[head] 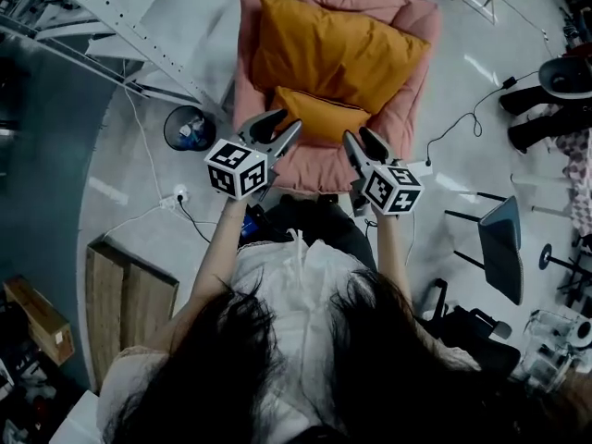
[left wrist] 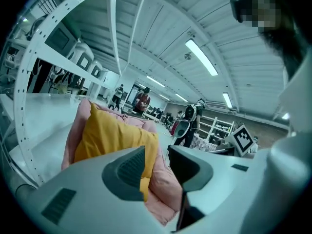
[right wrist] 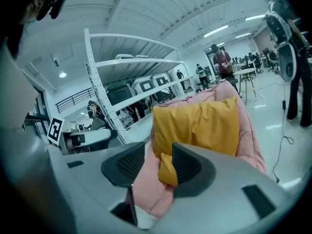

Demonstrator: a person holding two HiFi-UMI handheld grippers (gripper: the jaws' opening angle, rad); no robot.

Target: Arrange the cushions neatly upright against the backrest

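A pink padded chair [head: 418,28] holds a large orange cushion [head: 338,49] that leans upright on its backrest. A small orange cushion [head: 324,118] lies in front of it on the seat. My left gripper [head: 287,121] hovers at the seat's front left, open and empty, just left of the small cushion. My right gripper [head: 359,137] is at the front right edge, also open with nothing between its pads. In the left gripper view, the left gripper [left wrist: 157,155] points at the large cushion [left wrist: 107,133]. In the right gripper view, the right gripper [right wrist: 160,162] frames the small cushion [right wrist: 167,172] below the large one [right wrist: 200,126].
A dark bin [head: 190,128] stands on the floor left of the chair, beside a white metal rack [head: 120,26]. A wooden crate [head: 129,294] sits at the lower left. Cables cross the floor, and a dark stool [head: 504,248] stands to the right. People stand far off.
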